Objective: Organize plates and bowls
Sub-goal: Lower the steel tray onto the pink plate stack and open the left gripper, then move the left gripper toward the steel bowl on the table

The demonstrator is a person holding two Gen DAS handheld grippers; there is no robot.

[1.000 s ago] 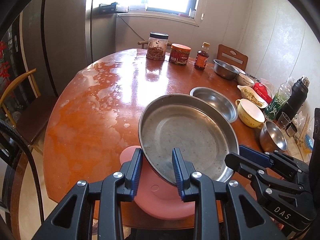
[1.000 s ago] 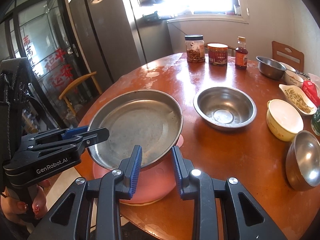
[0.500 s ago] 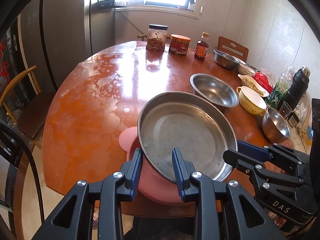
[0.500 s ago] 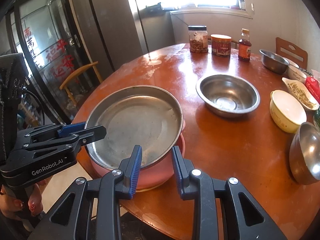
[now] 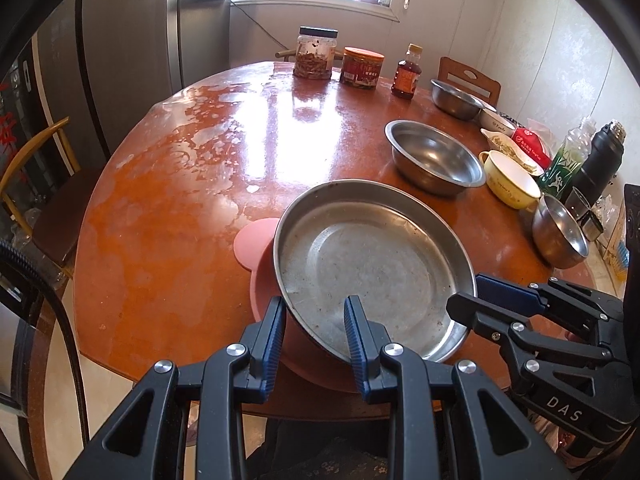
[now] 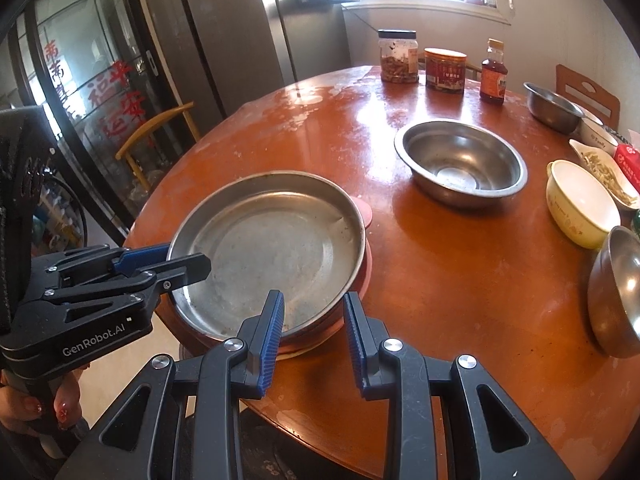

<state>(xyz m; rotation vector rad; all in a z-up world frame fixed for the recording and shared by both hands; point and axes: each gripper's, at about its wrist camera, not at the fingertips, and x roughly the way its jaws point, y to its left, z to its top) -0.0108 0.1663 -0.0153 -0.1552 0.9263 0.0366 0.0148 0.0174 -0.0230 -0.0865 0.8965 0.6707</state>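
A wide steel plate (image 5: 372, 268) sits in a pink bowl (image 5: 260, 280) at the table's near edge; both also show in the right wrist view, the plate (image 6: 272, 248) above the pink bowl (image 6: 366, 216). My left gripper (image 5: 314, 336) straddles the plate's near-left rim with its jaws apart. My right gripper (image 6: 314, 334) straddles the near-right rim, also apart. Each gripper appears in the other's view, the right gripper (image 5: 472, 300) and the left gripper (image 6: 188, 264), with a finger over the rim.
On the round wooden table (image 5: 180, 184) stand a steel bowl (image 5: 434, 158), a yellow bowl (image 5: 510, 184), a small steel bowl (image 5: 560, 232), another steel bowl (image 5: 456, 100), jars (image 5: 316, 58) and bottles (image 5: 596, 160). A chair (image 5: 36, 184) is at the left.
The plate and pink bowl have settled lower onto the table near its edge, and both grippers have drawn back a little while still straddling the rim.
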